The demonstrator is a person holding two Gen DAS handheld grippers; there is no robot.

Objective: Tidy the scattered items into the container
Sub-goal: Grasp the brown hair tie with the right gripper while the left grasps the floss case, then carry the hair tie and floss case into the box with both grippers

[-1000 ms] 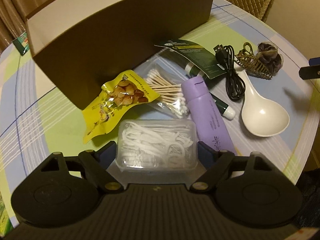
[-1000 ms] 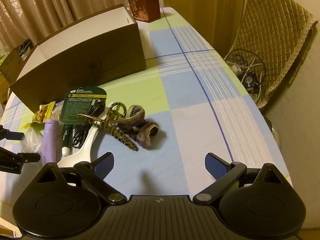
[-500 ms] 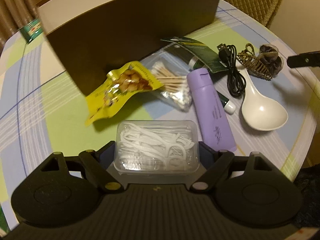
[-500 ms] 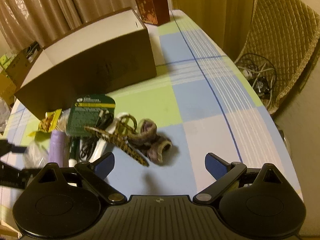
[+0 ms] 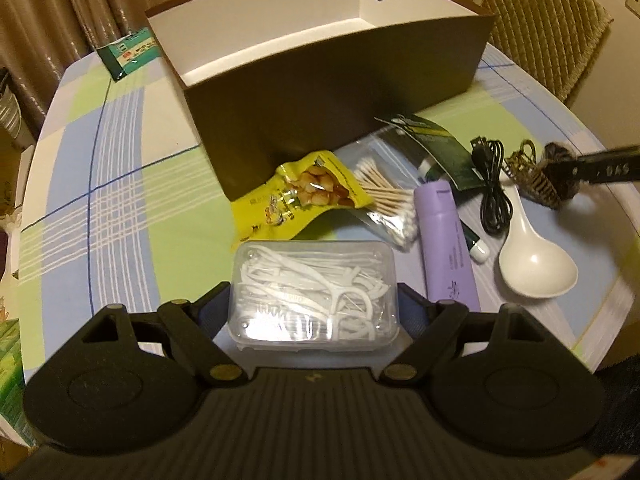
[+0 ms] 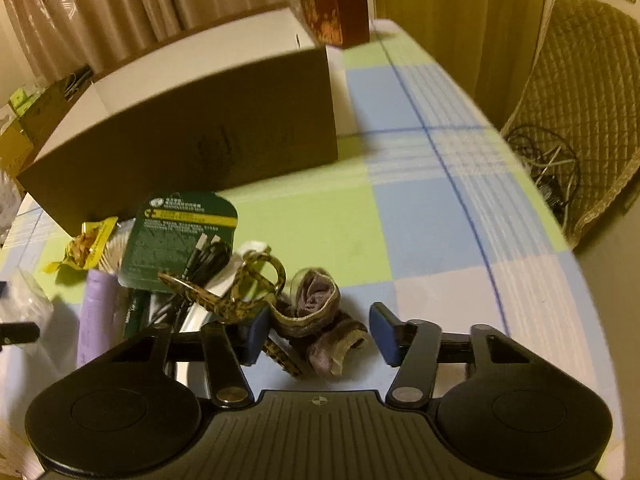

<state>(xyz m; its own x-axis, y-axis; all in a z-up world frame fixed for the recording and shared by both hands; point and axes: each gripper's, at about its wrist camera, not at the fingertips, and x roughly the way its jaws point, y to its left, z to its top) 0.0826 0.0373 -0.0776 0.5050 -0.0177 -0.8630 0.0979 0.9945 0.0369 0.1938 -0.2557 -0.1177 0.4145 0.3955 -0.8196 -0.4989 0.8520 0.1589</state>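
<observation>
My left gripper [image 5: 314, 304] is shut on a clear box of floss picks [image 5: 314, 280], held above the checked tablecloth in front of the brown container [image 5: 332, 92], whose white inside shows. On the cloth lie a yellow snack packet [image 5: 308, 196], a bag of cotton swabs [image 5: 384, 196], a purple tube [image 5: 444, 240], a black cable [image 5: 494, 184], a white spoon [image 5: 536, 268] and a green card pack [image 5: 436, 148]. My right gripper [image 6: 320, 332] is closing its jaws around a brown scrunchie [image 6: 316, 300]; the right pad stands apart from it. A patterned hair claw [image 6: 240, 292] touches the left pad.
A green carton [image 5: 128, 54] lies behind the container at the left, and a red-brown box [image 6: 332, 4] stands at its far end. A quilted chair [image 6: 580, 92] with cables sits beyond the table's right edge. Bare cloth stretches right of the scrunchie.
My left gripper rose with the floss box, so the container's inside came into view. My right gripper came down over the scrunchie and its jaws narrowed around it.
</observation>
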